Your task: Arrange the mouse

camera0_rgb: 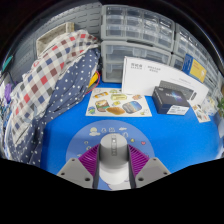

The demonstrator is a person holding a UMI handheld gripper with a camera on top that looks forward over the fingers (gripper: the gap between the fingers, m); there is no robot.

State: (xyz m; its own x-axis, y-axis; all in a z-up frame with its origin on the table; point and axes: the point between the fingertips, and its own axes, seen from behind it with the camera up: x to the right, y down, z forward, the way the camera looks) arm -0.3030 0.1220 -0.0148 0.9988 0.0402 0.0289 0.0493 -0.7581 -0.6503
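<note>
A grey and white computer mouse sits between the two fingers of my gripper, held above the blue table top. The purple pads press on both of its sides. The gripper is shut on the mouse. The mouse's near end is hidden by the gripper body.
A colourful leaflet lies on the blue table just beyond the fingers. A white box and a black box stand behind it to the right. A plaid cloth drapes at the left. Clear plastic drawers line the back.
</note>
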